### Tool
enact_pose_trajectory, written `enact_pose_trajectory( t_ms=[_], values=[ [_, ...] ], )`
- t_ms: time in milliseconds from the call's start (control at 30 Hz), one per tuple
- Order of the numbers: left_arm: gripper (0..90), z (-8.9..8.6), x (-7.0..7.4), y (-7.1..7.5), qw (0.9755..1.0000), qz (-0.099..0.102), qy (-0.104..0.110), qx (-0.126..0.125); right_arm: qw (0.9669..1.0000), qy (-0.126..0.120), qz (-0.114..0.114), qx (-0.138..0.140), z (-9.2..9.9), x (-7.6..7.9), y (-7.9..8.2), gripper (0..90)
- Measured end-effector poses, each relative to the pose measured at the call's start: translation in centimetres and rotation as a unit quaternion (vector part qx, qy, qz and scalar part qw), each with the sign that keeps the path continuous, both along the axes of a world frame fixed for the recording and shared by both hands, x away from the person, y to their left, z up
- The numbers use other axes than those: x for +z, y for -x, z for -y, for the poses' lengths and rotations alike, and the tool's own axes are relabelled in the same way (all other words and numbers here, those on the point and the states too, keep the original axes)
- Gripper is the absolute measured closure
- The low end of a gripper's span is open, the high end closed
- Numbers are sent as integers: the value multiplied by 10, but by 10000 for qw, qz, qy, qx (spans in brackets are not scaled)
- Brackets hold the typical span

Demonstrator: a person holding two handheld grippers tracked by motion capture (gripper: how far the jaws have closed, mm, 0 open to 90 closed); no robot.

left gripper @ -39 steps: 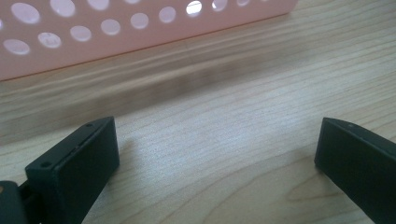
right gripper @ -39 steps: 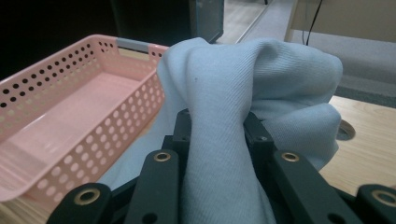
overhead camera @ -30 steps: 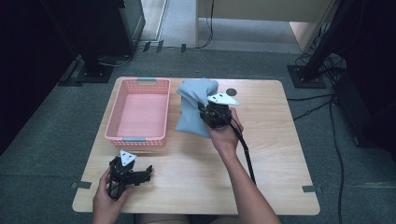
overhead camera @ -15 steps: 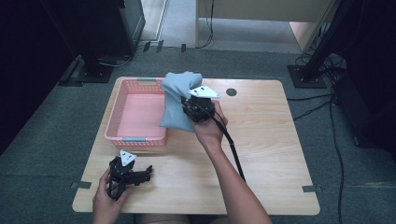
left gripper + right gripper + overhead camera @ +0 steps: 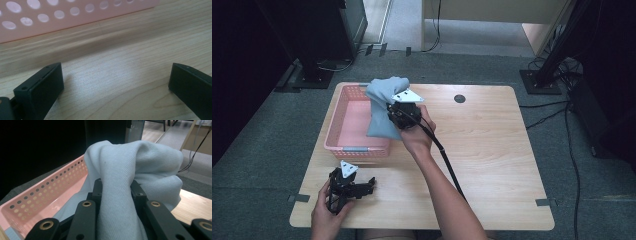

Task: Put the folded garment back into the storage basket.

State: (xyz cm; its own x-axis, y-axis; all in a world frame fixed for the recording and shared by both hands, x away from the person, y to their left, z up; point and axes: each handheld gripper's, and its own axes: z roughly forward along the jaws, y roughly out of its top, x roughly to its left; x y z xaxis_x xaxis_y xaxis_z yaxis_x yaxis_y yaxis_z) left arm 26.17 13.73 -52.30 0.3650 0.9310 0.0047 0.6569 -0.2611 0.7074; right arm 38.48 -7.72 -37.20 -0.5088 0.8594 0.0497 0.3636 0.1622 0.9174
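A pale blue cloth hangs bunched from my right gripper, which is shut on it above the right rim of the pink perforated basket. In the right gripper view the cloth drapes over and between the black jaws of the gripper, with the basket below and to the left. My left gripper rests near the table's front left corner, just in front of the basket, with its jaws open. In the left gripper view that gripper holds nothing over bare wood, facing the basket wall.
The wooden table has a dark round hole near its back edge. A black cable trails from the right gripper along the forearm. Dark equipment stands and floor cables surround the table.
My right gripper has carried the cloth leftward from the middle of the table to above the basket's right side. The left gripper has stayed put.
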Motion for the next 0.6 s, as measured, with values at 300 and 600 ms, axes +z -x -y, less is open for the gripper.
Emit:
enact_pose_trajectory(
  t_ms=[300,600],
  values=[
    [0,0,0,0,10000,0,1,-3,9999,93,-114,76,-26,-19,-9,731],
    [0,0,0,0,10000,1,0,-4,9992,215,-267,220,-57,-36,-15,731]
  ],
)
